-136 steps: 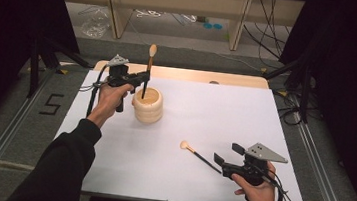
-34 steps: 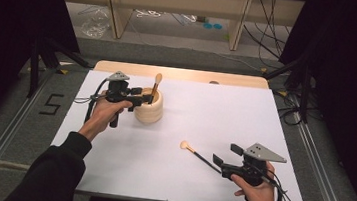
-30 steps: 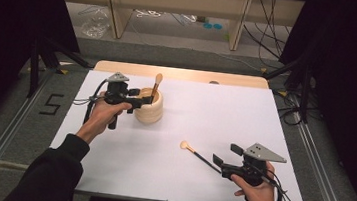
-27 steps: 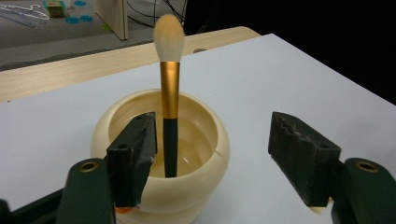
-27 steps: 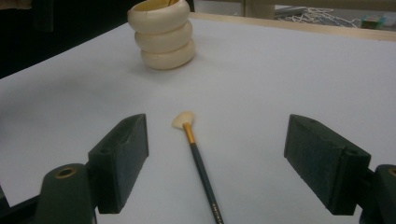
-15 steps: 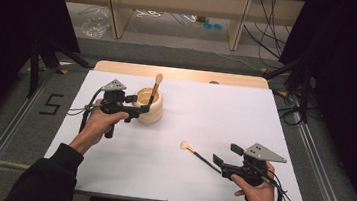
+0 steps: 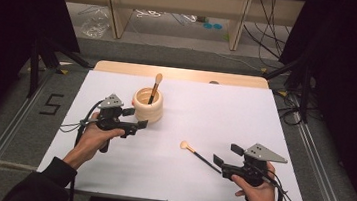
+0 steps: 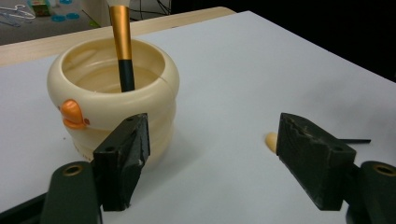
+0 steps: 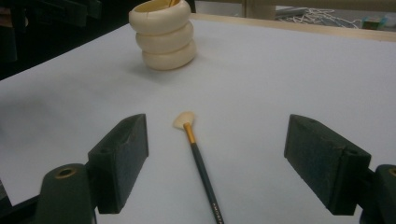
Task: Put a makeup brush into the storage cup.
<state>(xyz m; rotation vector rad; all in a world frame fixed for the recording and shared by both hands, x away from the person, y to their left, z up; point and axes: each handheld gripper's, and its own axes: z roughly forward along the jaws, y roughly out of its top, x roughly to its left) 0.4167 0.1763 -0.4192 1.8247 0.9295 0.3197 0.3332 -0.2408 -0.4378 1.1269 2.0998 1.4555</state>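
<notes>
1. A cream, ring-ribbed round holder (image 7: 147, 106) with a small orange duck beak on its side stands upright on the white tabletop (image 7: 225, 115), toward the far left part and somewhat in from the far edge.
2. A brush with a black handle, a gold ferrule and a pale tuft (image 7: 155, 88) stands in the holder, bristles up, leaning toward the far edge; in the left gripper view its handle (image 8: 124, 56) rests against the inner wall.
3. A second brush of the same kind, with a flat cream fan tip (image 7: 200, 154), lies flat on the tabletop toward the near right part, well apart from the holder, its tip pointing to the far left and its handle end toward the right claw.
4. The left claw (image 7: 137, 118), held in the person's left hand (image 7: 93, 139), sits just beside the holder on its near left side. Its jaws stand spread and have just been opening, with nothing between them; in the left gripper view one jaw is right in front of the holder's wall, though I cannot tell whether it touches.
5. The right claw (image 7: 227, 155), held in the right hand (image 7: 257, 192) near the near right corner, is spread wide. The lying brush's handle (image 9: 203, 175) runs between the jaws, clear of both pads.
6. A light wooden strip (image 7: 179, 74) lines the tabletop's far edge.
7. Bare tabletop separates the two brushes, and nothing lies between the right claw and the lying brush.
</notes>
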